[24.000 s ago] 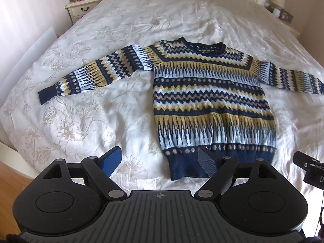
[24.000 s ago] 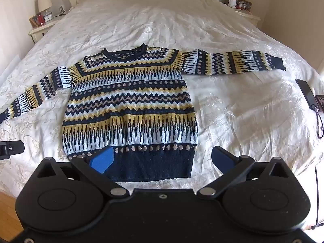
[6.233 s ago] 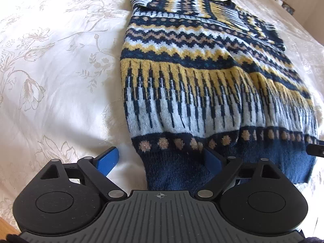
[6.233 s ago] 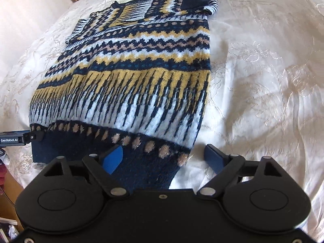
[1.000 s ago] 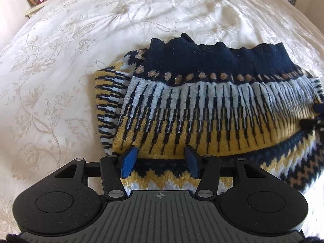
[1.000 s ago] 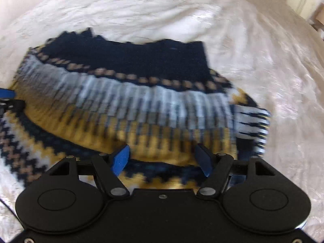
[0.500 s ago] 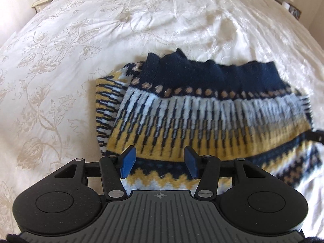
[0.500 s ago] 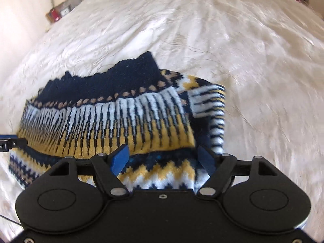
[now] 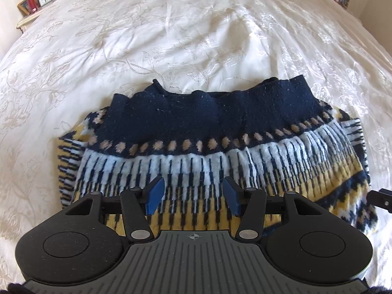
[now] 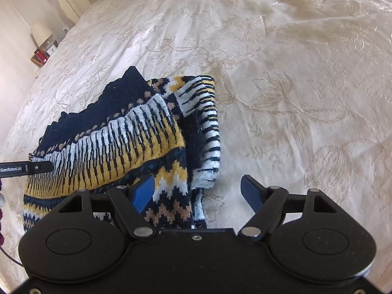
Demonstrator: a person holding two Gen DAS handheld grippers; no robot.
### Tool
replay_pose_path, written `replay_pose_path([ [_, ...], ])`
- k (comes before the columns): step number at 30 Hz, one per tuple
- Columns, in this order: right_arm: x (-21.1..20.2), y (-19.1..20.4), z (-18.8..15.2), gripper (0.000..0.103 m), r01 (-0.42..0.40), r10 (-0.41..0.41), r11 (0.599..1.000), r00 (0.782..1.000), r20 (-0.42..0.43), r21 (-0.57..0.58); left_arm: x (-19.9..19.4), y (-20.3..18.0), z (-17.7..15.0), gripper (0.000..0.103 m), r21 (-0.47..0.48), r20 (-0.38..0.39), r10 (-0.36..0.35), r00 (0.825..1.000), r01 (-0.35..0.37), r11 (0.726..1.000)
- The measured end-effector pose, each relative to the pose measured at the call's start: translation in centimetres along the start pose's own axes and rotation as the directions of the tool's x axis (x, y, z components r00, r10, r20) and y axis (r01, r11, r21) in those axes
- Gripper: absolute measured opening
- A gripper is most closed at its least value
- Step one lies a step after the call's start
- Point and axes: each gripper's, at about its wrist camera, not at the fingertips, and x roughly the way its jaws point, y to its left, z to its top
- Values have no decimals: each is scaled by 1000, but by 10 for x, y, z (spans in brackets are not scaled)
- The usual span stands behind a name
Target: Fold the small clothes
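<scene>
Navy, yellow and white patterned knit sweater (image 9: 210,152) now sits folded in half on the cream embroidered bedspread (image 9: 171,36). Left gripper (image 9: 193,194) and right gripper (image 10: 198,193) both hang open, released; basically done.

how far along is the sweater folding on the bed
Mostly done: the sweater lies on the bedspread folded in half, navy hem on top, a sleeve tucked under at one side. In hand: nothing; the left tool and right tool are both open above it. Left: perhaps squaring the uneven edges or one more fold.
</scene>
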Motion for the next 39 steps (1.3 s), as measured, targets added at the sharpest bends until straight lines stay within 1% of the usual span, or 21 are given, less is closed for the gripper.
replay_pose_path([
  [9,4,-6,2,81,-39,39,999,999,-15,-6,34,-3,3,53,2,-73,47,996,-47,999],
  [12,3,-10,4,82,-61,61,998,998,-19,-5,43,-6,3,57,22,-84,65,994,-63,998],
  [14,3,-13,6,86,-81,81,997,996,-23,-5,48,-7,4,59,32,-90,75,993,-73,997],
  [17,4,-17,8,87,-110,109,994,993,-35,-9,53,-9,5,63,34,-97,84,992,-81,996],
  [19,5,-20,9,87,-130,130,991,991,-44,-10,54,-11,5,64,35,-101,89,991,-86,996],
  [21,7,-24,10,91,-156,155,988,986,-57,-4,54,-12,6,65,33,-106,92,990,-89,995],
  [25,17,-27,11,92,-210,210,978,974,-88,10,55,-12,4,67,26,-109,88,990,-86,996],
  [29,32,-26,15,94,-271,271,962,955,-121,20,54,-12,3,70,27,-110,88,990,-85,996],
  [36,60,-14,37,98,-371,374,927,916,-145,48,57,-13,6,73,24,-111,95,989,-93,995],
  [39,71,-7,46,100,-395,398,917,905,-152,52,59,-14,7,73,24,-113,96,989,-94,995],
])
